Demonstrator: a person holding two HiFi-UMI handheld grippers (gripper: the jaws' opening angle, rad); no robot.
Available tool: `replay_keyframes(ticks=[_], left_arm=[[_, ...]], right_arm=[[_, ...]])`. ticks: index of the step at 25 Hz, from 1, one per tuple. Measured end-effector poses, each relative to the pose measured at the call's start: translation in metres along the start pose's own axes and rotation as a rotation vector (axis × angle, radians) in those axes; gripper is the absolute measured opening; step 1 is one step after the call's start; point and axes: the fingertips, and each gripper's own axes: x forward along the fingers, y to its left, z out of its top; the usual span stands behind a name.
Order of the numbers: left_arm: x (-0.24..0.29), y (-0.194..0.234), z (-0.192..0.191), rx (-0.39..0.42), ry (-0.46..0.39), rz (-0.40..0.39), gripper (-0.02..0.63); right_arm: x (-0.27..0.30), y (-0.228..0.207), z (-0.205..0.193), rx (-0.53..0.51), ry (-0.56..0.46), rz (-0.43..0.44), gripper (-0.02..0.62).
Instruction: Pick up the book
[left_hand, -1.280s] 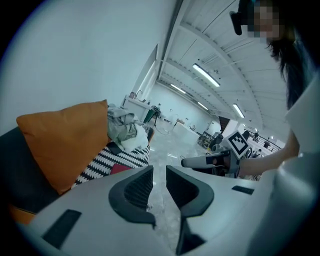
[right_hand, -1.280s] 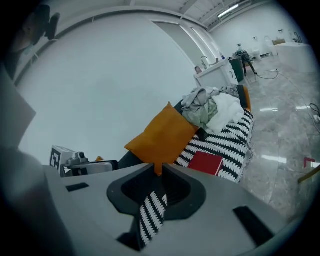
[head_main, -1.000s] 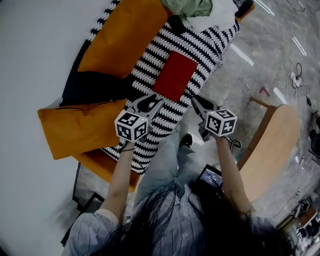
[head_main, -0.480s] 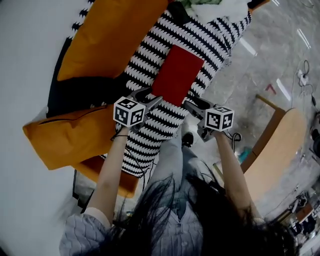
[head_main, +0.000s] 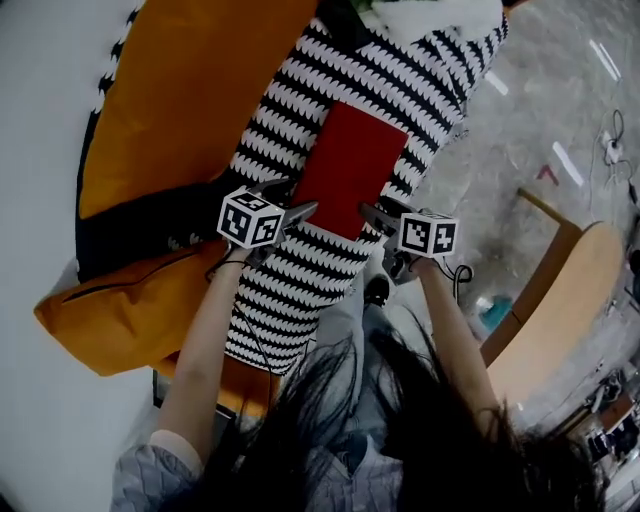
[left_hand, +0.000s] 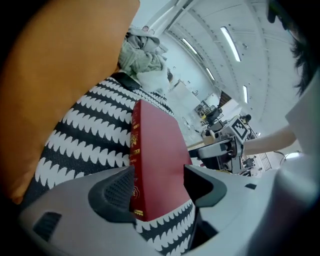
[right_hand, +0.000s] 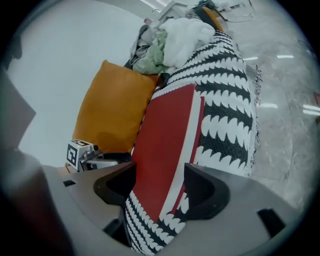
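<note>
A red book (head_main: 348, 168) lies flat on the black-and-white patterned throw (head_main: 290, 270) over the sofa. My left gripper (head_main: 296, 208) is at the book's near left corner, and my right gripper (head_main: 372, 214) is at its near right corner. In the left gripper view the book (left_hand: 156, 150) sits between the jaws of the left gripper (left_hand: 159, 183), spine toward the left pad; the jaws are opening. In the right gripper view the book (right_hand: 167, 140) lies between the jaws of the right gripper (right_hand: 159, 188), which are also opening. Neither pair of pads presses on it.
Orange cushions (head_main: 190, 90) lie to the left of the throw, with another cushion (head_main: 120, 310) lower left. A heap of clothes (right_hand: 175, 40) sits at the sofa's far end. A light wooden chair (head_main: 560, 290) stands on the stone floor at the right.
Both grippers have come down and forward to the book's near corners, and both pairs of jaws have spread apart. The book has not moved on the throw.
</note>
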Motion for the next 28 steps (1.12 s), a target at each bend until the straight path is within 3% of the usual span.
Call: replay_keyframes(ticks=[6, 10, 14, 24, 28], left_arm=[[0.032, 0.022, -0.017, -0.034, 0.092, -0.045, 0.307], [0.042, 0.033, -0.018, -0.038, 0.097, -0.083, 0.319], [0.044, 0.032, -0.019, -0.11, 0.105, -0.157, 0.333], [0.049, 0.032, -0.017, -0.153, 0.025, -0.14, 0.318], [0.037, 0.019, -0.006, -0.202, -0.061, -0.143, 0.316]], right_arm=[[0.022, -0.029, -0.011, 0.065, 0.023, -0.014, 0.29], [0.037, -0.029, -0.003, 0.075, -0.006, 0.03, 0.29], [0.039, -0.027, -0.001, 0.121, 0.005, 0.016, 0.29], [0.039, -0.029, 0.0, 0.128, -0.067, -0.033, 0.287], [0.023, -0.019, 0.009, 0.144, -0.093, -0.023, 0.284]])
